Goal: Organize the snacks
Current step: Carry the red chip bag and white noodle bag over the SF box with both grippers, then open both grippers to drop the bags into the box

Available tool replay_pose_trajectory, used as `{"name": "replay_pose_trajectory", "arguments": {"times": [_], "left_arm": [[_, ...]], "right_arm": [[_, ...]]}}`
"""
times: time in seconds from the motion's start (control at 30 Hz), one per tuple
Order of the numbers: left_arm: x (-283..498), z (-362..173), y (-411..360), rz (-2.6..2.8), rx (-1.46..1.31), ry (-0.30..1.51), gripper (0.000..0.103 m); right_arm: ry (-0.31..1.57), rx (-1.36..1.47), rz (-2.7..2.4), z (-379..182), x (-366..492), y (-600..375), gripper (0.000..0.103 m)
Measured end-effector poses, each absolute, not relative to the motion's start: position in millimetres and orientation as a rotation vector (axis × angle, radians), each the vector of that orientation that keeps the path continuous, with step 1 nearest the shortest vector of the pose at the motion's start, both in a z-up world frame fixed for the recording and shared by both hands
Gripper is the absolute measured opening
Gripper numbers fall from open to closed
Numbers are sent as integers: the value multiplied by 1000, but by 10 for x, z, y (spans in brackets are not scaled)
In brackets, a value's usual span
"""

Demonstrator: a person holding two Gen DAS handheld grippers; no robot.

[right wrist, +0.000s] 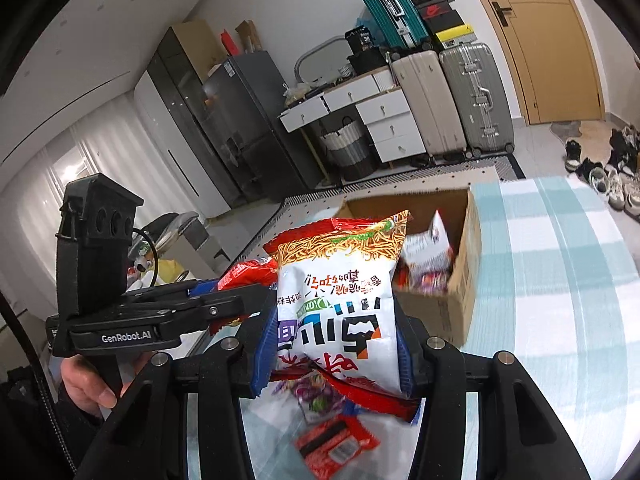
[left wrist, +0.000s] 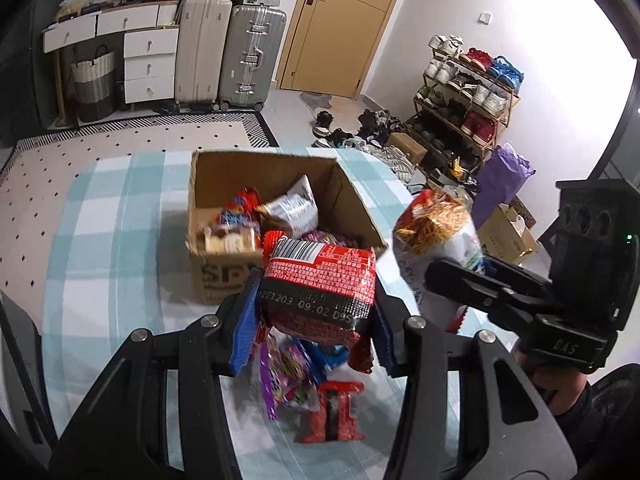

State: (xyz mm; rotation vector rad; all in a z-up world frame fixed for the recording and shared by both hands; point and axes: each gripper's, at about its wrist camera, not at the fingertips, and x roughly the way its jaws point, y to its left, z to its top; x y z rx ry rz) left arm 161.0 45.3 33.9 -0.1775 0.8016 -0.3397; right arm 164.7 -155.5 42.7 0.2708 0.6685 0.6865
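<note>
Two claws gripping: left red packet | right noodle bag | box ahead

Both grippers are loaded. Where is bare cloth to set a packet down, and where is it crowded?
Bare checked cloth lies left of the cardboard box, and more cloth on the box's other side. Crowded: loose snack packets below the grippers, and the box itself.
</note>
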Motion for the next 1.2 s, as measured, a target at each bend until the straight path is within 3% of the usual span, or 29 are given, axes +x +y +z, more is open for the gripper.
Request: {"name": "replay_pose_trajectory", "arguments": {"times": [0.6, 1.2], "left_arm": [[2528, 607, 589, -281, -158, 776, 45], [3398, 80, 438, -261, -147, 839, 46]], "right_arm": [[674, 204, 678, 753, 2395, -1440, 49], [764, 155, 609, 301, 3097, -1289, 49]]}}
